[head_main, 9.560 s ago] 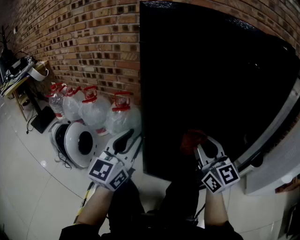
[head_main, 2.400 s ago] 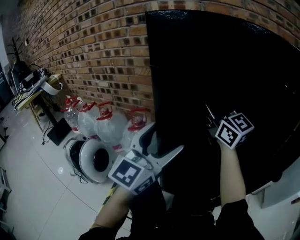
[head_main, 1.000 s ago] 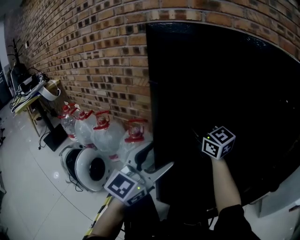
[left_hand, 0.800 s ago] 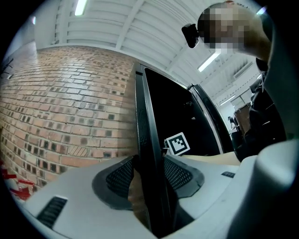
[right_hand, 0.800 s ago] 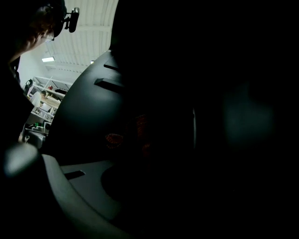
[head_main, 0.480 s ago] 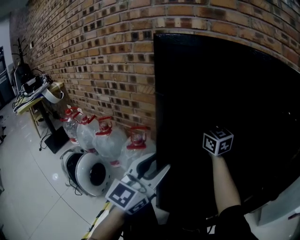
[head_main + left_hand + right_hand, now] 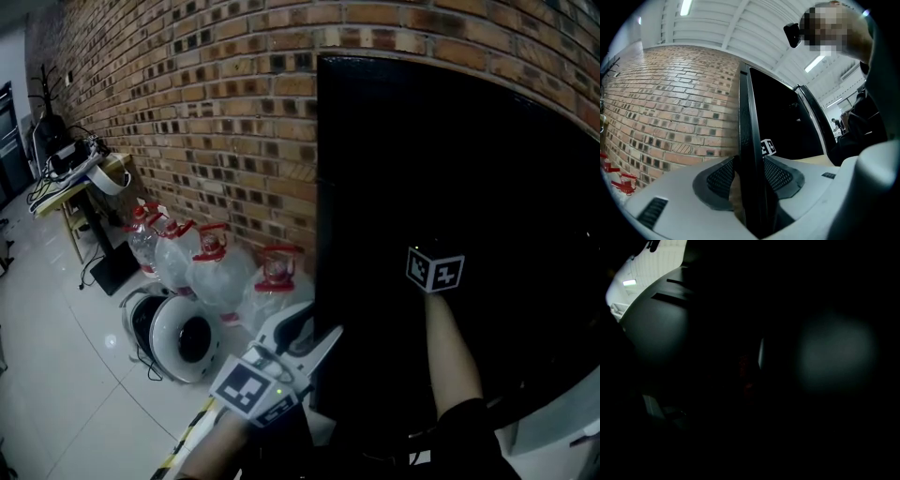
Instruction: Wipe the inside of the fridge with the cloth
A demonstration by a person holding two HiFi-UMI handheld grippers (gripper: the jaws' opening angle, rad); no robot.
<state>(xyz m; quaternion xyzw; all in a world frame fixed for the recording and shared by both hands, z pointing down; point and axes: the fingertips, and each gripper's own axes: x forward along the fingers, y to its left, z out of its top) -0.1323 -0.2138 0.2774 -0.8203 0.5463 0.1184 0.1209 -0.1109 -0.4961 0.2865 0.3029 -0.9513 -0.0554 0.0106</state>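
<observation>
The black fridge stands against a brick wall with its door shut. My left gripper is at the door's left edge. In the left gripper view the jaws have just been closing, and both pads now press on the thin black door edge. My right gripper is held up against the dark door front; only its marker cube shows, also seen as a cube from the left gripper. The right gripper view is almost black, with a faint reddish patch that may be the cloth. Its jaws are hidden.
Several clear water jugs with red caps stand at the foot of the brick wall. A round white and black device lies on the tiled floor beside them. A cluttered small table is at the far left.
The left jaws have narrowed onto the door's left edge. The right gripper's cube has shifted slightly up across the door front and turned.
</observation>
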